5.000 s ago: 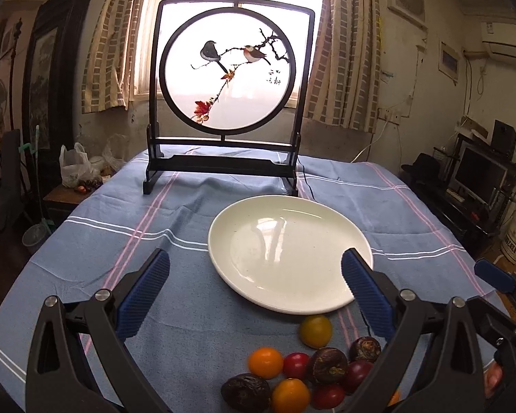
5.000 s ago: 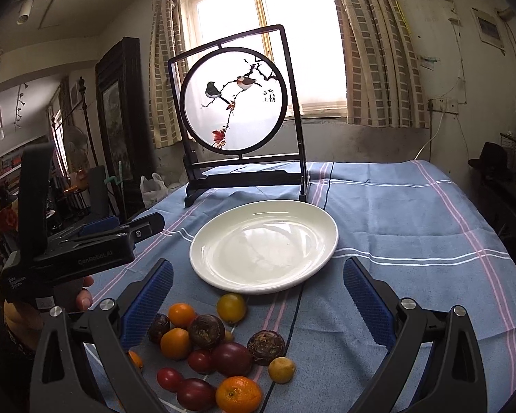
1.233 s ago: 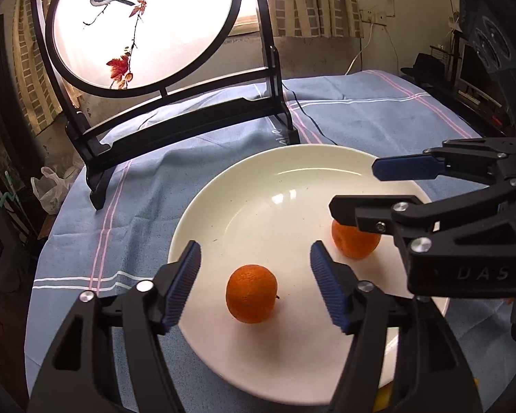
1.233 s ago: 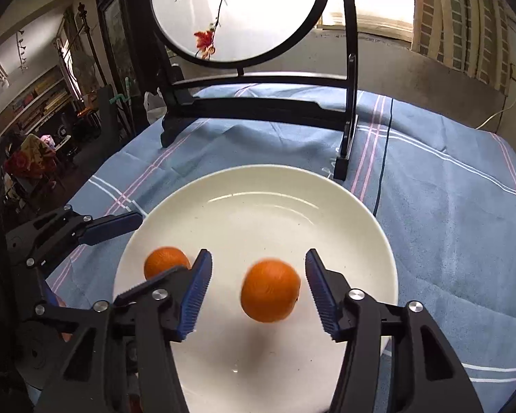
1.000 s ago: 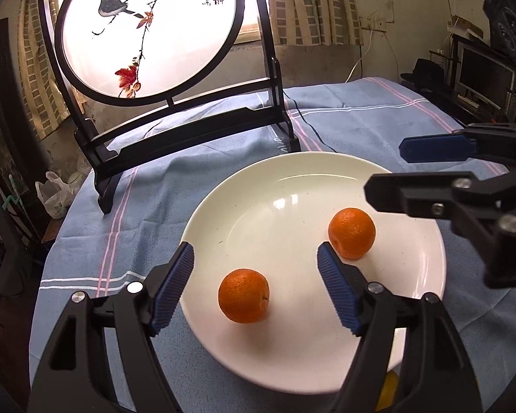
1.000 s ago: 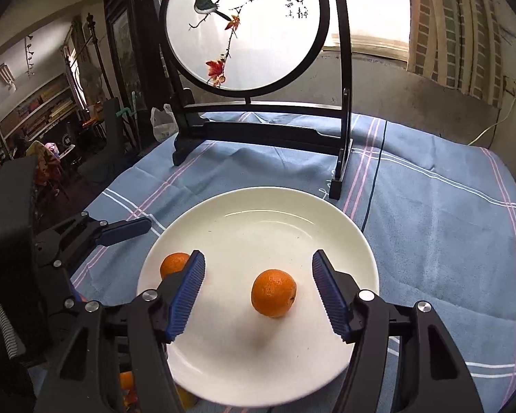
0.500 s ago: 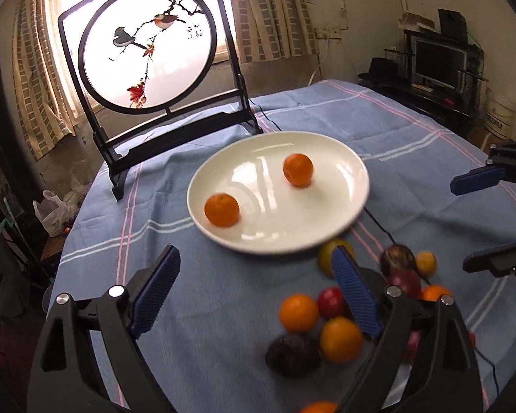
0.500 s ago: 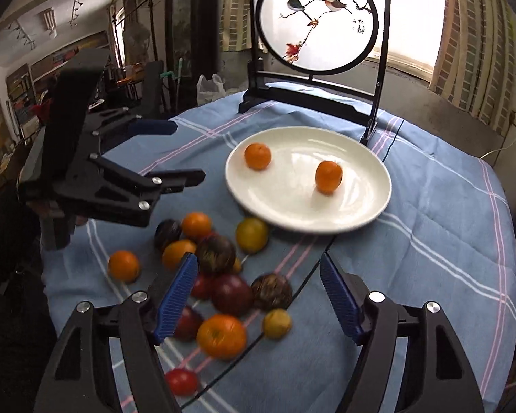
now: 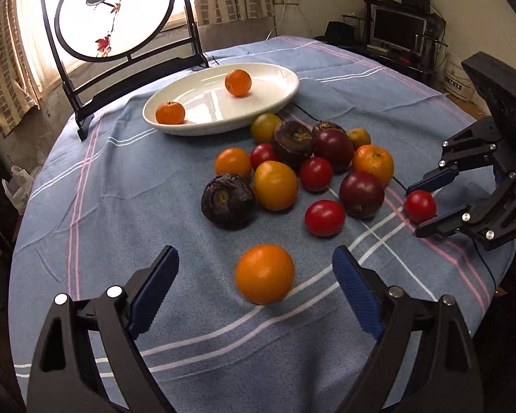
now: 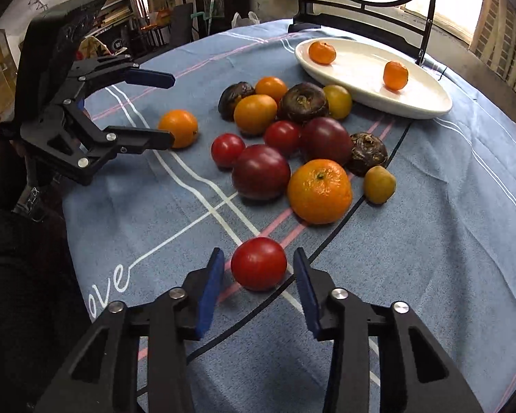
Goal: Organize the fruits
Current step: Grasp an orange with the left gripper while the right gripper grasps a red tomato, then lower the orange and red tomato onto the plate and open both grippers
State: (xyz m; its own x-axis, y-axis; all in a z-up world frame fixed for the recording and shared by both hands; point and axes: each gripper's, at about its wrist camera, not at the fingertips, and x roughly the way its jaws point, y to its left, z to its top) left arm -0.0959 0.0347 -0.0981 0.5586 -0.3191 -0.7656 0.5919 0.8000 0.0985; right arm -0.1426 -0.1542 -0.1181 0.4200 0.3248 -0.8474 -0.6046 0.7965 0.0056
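Note:
A white plate [image 9: 275, 103] [image 10: 378, 106] holds two mandarins [image 9: 170, 113] [image 9: 238, 83]. In front of it on the blue cloth lies a pile of several tomatoes, oranges and dark fruits [image 9: 292, 172]. My left gripper [image 9: 254, 254] [image 10: 171, 109] is wide open, straddling a lone orange fruit [image 9: 265, 273] [image 10: 178, 128] without touching it. My right gripper [image 10: 258, 256] [image 9: 417, 210] has its jaws closing around a red tomato [image 10: 258, 263] [image 9: 419, 206]. Thin gaps still show between the pads and the tomato.
A round painted screen on a black stand [image 9: 113, 10] rises behind the plate. A dark cable [image 10: 378, 172] runs across the cloth by the pile. The table edge [image 9: 498, 268] drops off just past the right gripper. Shelves with a monitor [image 9: 399, 29] stand beyond.
Both grippers left the two mandarins on the plate and drew back and down to the near fruits. The left spread wider over the orange fruit; the right narrowed around the tomato.

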